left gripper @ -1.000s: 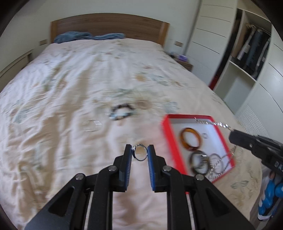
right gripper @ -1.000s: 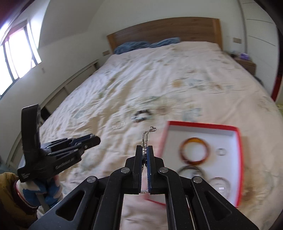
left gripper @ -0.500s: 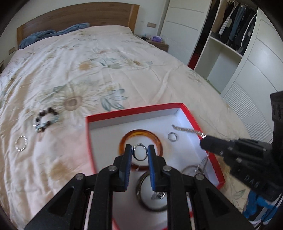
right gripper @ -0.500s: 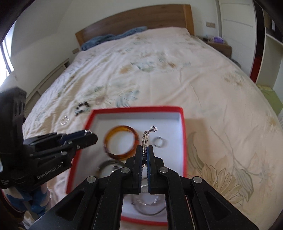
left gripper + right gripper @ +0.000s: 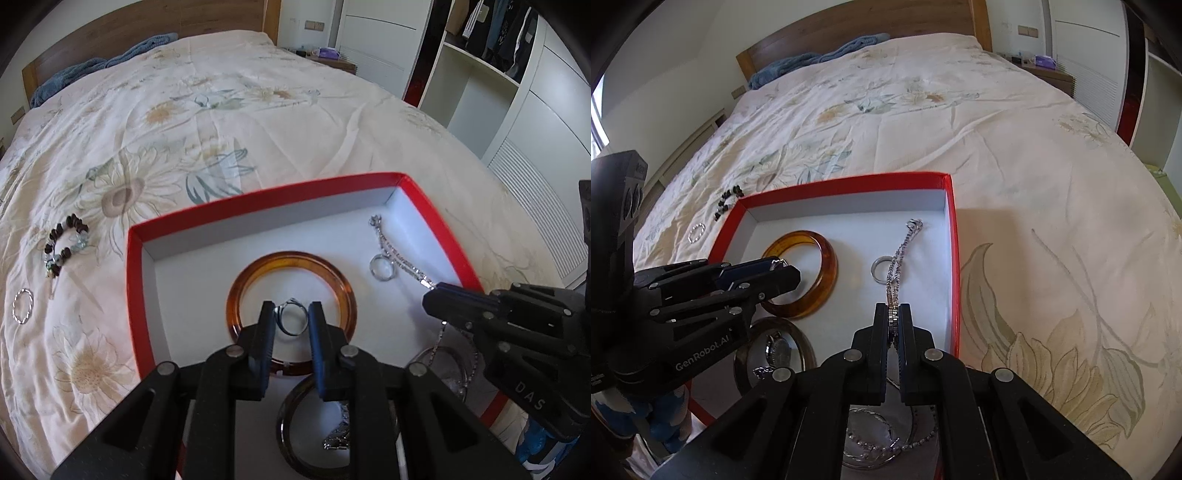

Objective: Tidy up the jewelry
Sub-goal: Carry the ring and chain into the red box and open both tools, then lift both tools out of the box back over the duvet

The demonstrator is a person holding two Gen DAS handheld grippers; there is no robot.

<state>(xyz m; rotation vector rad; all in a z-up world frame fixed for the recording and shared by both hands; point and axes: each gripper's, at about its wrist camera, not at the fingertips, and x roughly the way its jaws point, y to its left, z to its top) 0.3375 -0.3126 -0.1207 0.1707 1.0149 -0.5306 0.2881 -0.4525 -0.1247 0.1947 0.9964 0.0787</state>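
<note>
Jewelry lies partly on a bed and partly in a shallow red tray (image 5: 130, 258) with a white floor, which sits on the floral bedspread (image 5: 221, 110) near the foot of the bed.

Farthest left in the left wrist view, a thin twisted silver hoop (image 5: 23, 305) lies on the bedspread. Just beyond it lies a beaded bracelet (image 5: 63, 243) of dark and pale beads. Both are outside the tray, well apart from its left wall.

Inside the tray, an amber bangle (image 5: 291, 260) lies flat near the middle. The left gripper (image 5: 291, 317) hovers over the bangle with its jaws narrowly parted, clamped on a silver ring with a setting (image 5: 292, 318) that stands upright between the blue pads. Nearer the camera, a dark bangle (image 5: 291, 417) lies in the tray, partly hidden by the gripper.

Right of the amber bangle, a plain silver ring (image 5: 382, 267) lies on the tray floor. A silver chain (image 5: 391, 247) runs past it, its clasp end resting near the tray's far right corner. The chain's other end rises to the right gripper (image 5: 894, 319), whose jaws are pressed together on it, pointing steeply down over the right part of the tray. In the right wrist view more loops of chain and a silver hoop (image 5: 871, 435) lie below that gripper, at the near edge.

At the far end of the bed, a blue blanket (image 5: 812, 59) lies against a wooden headboard (image 5: 849, 33).
</note>
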